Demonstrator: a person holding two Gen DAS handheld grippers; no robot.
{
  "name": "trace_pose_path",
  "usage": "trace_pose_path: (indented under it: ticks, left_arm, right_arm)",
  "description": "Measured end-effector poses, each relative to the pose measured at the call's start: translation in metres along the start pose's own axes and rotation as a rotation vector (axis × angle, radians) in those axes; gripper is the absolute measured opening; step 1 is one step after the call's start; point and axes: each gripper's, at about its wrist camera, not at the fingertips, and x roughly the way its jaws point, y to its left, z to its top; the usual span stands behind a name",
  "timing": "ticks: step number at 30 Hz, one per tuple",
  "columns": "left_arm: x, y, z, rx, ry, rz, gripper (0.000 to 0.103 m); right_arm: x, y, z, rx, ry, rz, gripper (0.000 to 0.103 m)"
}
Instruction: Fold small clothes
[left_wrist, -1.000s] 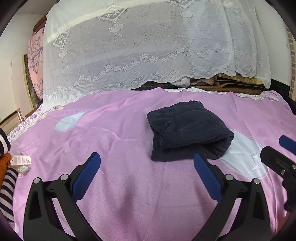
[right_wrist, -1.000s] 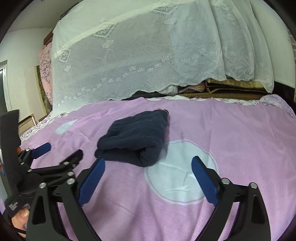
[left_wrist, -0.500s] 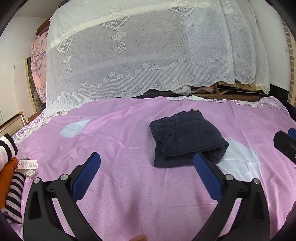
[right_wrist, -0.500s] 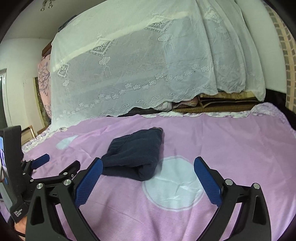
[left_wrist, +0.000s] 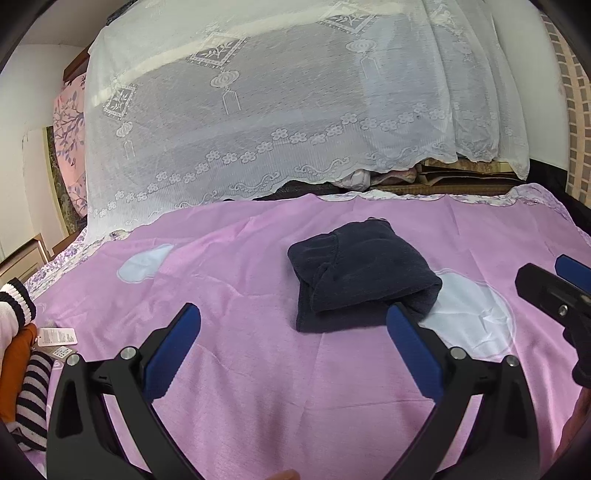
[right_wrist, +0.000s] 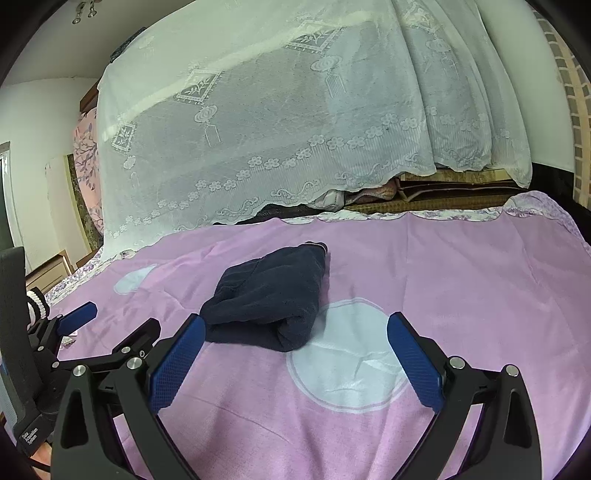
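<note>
A dark navy garment (left_wrist: 360, 275) lies folded into a thick bundle on the pink bedsheet (left_wrist: 240, 369); the right wrist view shows the same garment (right_wrist: 269, 295) left of centre. My left gripper (left_wrist: 293, 334) hovers open just short of the bundle, nothing between its blue pads. My right gripper (right_wrist: 295, 339) is open too, its left pad near the bundle's front edge, holding nothing. The right gripper (left_wrist: 554, 288) shows at the right edge of the left wrist view, and the left gripper (right_wrist: 74, 332) at the left of the right one.
A pile of striped and orange clothes (left_wrist: 26, 369) with a paper tag (left_wrist: 57, 336) lies at the sheet's left edge. A white lace cover (left_wrist: 295, 110) drapes over stacked things behind the bed. A white circle (right_wrist: 351, 354) is printed on the sheet.
Both grippers have drawn back and lifted slightly, so the navy bundle sits a little farther away and lower in view. Both stay open; the garment has not moved.
</note>
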Motion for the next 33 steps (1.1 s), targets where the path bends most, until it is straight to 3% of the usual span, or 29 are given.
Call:
trace_pose_path:
  ticks: [33]
  left_arm:
    - [-0.0033,-0.0037,0.0014,0.003,-0.005,-0.005,0.098]
  right_arm:
    - [0.0019,0.0046,-0.0026,-0.023,0.001,-0.008,0.099]
